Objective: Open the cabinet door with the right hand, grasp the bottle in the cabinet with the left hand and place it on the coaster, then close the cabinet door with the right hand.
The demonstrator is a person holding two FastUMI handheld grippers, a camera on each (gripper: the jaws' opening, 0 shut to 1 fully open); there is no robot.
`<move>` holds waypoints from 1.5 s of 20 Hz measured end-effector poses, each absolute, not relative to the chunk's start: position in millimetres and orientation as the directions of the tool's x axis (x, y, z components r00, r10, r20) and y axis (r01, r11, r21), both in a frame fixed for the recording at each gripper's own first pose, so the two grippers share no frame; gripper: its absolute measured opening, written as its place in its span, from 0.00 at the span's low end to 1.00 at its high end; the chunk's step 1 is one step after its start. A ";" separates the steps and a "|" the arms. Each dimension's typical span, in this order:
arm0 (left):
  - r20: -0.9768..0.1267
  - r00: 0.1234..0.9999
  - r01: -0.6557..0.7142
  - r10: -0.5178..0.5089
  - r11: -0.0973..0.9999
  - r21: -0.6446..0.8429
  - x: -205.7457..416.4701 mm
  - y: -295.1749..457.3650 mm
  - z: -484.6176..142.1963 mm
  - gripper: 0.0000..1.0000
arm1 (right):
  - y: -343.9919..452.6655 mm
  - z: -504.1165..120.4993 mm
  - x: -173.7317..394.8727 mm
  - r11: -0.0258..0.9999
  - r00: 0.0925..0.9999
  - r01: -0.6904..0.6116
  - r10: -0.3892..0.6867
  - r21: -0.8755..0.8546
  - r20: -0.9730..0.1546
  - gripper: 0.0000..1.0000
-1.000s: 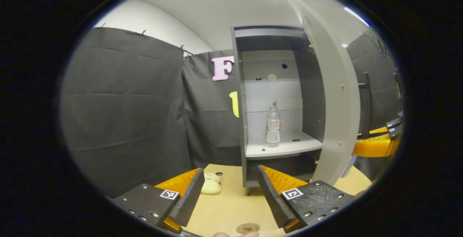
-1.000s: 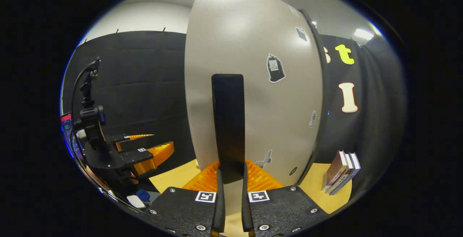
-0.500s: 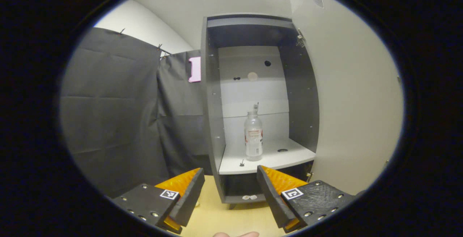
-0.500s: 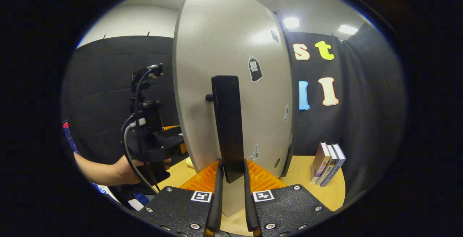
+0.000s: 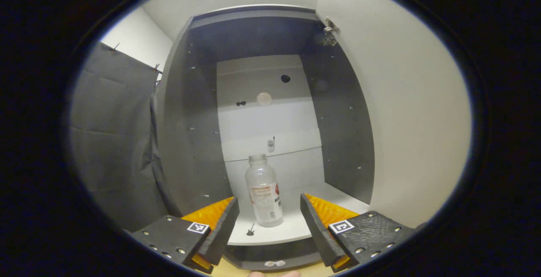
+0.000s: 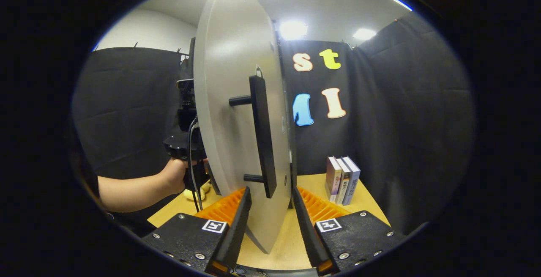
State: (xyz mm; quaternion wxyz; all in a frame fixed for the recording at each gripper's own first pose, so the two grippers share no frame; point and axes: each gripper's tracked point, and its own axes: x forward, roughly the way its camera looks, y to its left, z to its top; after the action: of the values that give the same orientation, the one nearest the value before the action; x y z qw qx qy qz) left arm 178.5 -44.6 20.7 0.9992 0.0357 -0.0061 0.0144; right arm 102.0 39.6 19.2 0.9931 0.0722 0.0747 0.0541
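A clear plastic bottle (image 5: 264, 196) with a white label stands upright on the white shelf (image 5: 296, 226) inside the dark cabinet (image 5: 190, 141). My left gripper (image 5: 268, 226) is open just in front of the shelf, with the bottle a little beyond its fingertips. The pale cabinet door (image 6: 228, 120) stands wide open, seen nearly edge-on in the right gripper view. Its black bar handle (image 6: 262, 137) faces right. My right gripper (image 6: 270, 222) is open, its fingers either side of the door's lower edge, below the handle and touching nothing.
The open door (image 5: 405, 120) lies along the right side in the left gripper view. Three books (image 6: 340, 179) stand on the wooden table (image 6: 372, 205) by the cloth wall. A person's hand (image 6: 175, 175) reaches behind the door, near a yellow plush toy (image 6: 196, 193).
My right gripper has let go of the handle and opened, and the door has swung wider. My left gripper has moved in close to the shelf and bottle.
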 end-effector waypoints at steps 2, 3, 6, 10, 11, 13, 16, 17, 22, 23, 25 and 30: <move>0.014 0.999 -0.031 0.030 0.998 0.060 197.5 -41.6 16.7 0.85 | 29.7 16.6 101.6 0.985 0.985 -0.059 0.084 0.163 -0.148 0.65; 0.016 1.000 -0.026 0.025 0.998 0.054 206.8 -40.0 17.6 0.89 | 22.3 15.8 101.0 0.985 0.986 -0.034 0.061 0.167 -0.154 0.69; 0.034 0.998 -0.061 0.059 0.997 0.037 234.9 -20.0 23.1 0.89 | 3.8 12.5 102.1 0.984 0.984 0.062 -0.033 0.165 -0.175 0.75; 0.045 0.997 -0.061 0.059 0.996 0.057 274.1 -8.5 19.9 0.87 | -25.9 16.7 97.1 0.972 0.969 0.206 -0.187 0.112 -0.163 0.72; 0.044 0.998 -0.049 0.047 0.997 0.057 283.8 -10.5 18.4 0.87 | -30.3 14.9 96.8 0.968 0.965 0.223 -0.203 0.114 -0.166 0.75; 0.030 0.999 -0.028 0.027 0.998 0.049 301.1 -17.4 11.0 0.87 | -34.7 13.0 96.2 0.958 0.960 0.245 -0.218 0.147 -0.175 0.75; 0.015 1.000 -0.016 0.015 0.998 0.061 315.7 -20.9 1.1 0.85 | -34.9 12.3 95.1 0.948 0.955 0.267 -0.237 0.171 -0.177 0.73; 0.012 1.000 -0.008 0.008 0.999 0.054 317.8 -21.8 -1.2 0.87 | -35.2 13.6 95.4 0.948 0.954 0.271 -0.241 0.166 -0.176 0.75; 0.006 1.000 0.016 -0.016 1.000 -0.019 306.8 -18.1 2.3 0.75 | -35.7 14.3 94.8 0.946 0.954 0.276 -0.247 0.170 -0.172 0.73; 0.012 1.000 0.019 -0.018 0.999 -0.038 296.9 -19.0 5.8 0.75 | -36.4 14.2 94.7 0.949 0.956 0.268 -0.241 0.166 -0.168 0.73; 0.015 1.000 0.014 -0.014 1.000 -0.026 279.0 -15.3 17.1 0.75 | -38.8 15.5 95.0 0.955 0.960 0.253 -0.228 0.152 -0.163 0.75; 0.031 0.999 0.030 -0.031 0.999 0.010 210.6 -17.2 48.1 0.74 | -43.1 19.8 94.9 0.978 0.973 0.197 -0.185 0.075 -0.138 0.83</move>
State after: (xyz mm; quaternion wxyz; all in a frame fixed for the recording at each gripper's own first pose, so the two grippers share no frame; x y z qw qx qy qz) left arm 210.6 -17.2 48.1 0.9997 0.0045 -0.0157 -0.0153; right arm 94.9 -43.1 19.8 0.9923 0.0440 0.0651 -0.0962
